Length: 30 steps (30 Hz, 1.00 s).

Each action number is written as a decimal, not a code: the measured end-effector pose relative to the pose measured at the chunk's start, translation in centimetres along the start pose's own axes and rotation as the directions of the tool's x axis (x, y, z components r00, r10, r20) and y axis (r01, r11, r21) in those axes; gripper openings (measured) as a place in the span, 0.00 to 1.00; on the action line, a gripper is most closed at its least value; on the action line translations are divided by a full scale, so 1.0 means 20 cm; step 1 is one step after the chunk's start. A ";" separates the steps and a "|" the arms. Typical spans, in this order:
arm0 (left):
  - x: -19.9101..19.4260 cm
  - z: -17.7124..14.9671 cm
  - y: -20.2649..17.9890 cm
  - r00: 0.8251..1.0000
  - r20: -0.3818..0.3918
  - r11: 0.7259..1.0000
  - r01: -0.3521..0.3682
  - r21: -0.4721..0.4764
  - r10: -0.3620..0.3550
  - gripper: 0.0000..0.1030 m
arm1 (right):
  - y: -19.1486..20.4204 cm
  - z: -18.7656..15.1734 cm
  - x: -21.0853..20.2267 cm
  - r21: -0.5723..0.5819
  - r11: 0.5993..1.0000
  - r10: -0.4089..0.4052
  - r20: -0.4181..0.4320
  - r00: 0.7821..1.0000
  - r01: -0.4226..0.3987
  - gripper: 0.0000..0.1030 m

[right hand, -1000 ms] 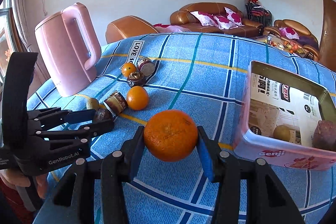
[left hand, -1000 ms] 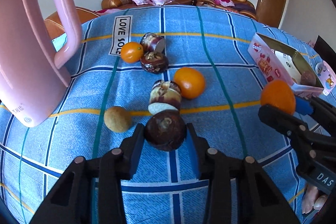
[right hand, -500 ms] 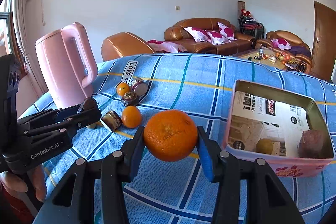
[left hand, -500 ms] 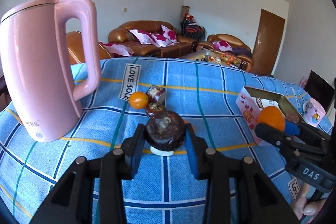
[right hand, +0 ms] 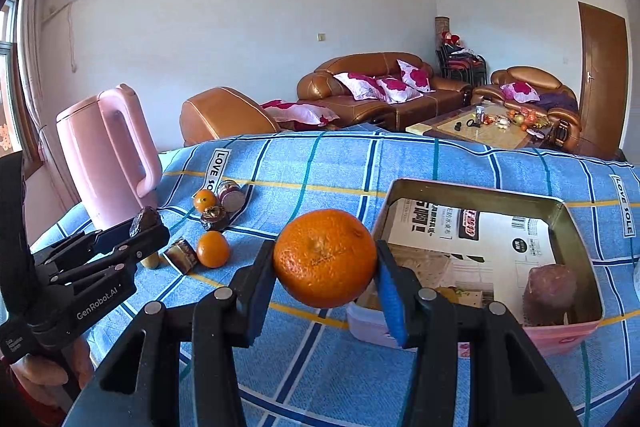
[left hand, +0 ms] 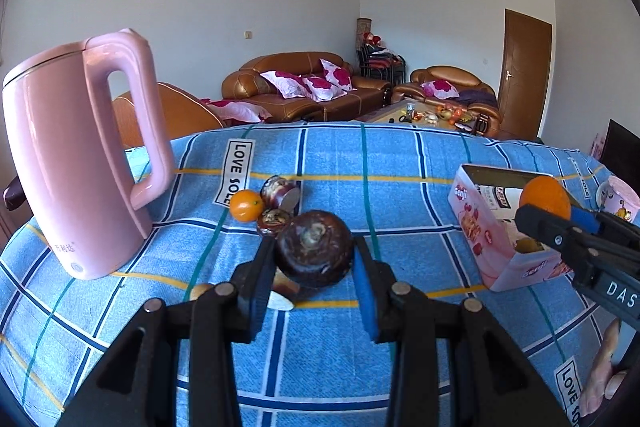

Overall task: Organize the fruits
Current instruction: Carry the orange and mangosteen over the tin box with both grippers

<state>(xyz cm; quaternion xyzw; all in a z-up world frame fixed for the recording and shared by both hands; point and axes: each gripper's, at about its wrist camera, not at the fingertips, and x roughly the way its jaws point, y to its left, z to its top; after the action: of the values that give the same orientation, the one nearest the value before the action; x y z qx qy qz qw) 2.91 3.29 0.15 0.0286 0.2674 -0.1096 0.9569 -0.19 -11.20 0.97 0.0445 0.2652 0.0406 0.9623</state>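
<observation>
My left gripper (left hand: 314,259) is shut on a dark brown round fruit (left hand: 314,253), held above the blue checked tablecloth. My right gripper (right hand: 326,259) is shut on a large orange (right hand: 326,257), held at the near left rim of the pink box (right hand: 576,327). The box holds a purple chunk (right hand: 550,289) and a yellowish fruit. On the cloth lie a small orange (right hand: 213,249), another small orange (left hand: 246,205), a purple cut piece (left hand: 280,191) and a dark fruit (left hand: 274,221). The right gripper with its orange (left hand: 546,197) shows in the left wrist view.
A tall pink kettle (left hand: 80,151) stands at the table's left. A small pink cup (left hand: 620,195) stands right of the box. Brown sofas (left hand: 304,91) and a low table lie beyond the far edge.
Both grippers have risen with their fruit. The left lifted the brown fruit off the cloth; the right carried the orange closer to the pink box.
</observation>
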 end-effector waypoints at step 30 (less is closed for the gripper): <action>0.15 0.17 -0.77 0.990 -0.014 0.985 0.143 0.095 -0.142 0.37 | -0.64 0.05 -0.09 0.086 0.965 -0.252 0.031 0.967 0.249 0.48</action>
<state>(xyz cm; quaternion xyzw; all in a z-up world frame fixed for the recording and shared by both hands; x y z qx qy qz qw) 3.70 -12.70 1.56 0.0557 0.2664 -0.1903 0.9432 -0.55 -24.15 1.28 0.0507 0.2502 -0.0932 0.9624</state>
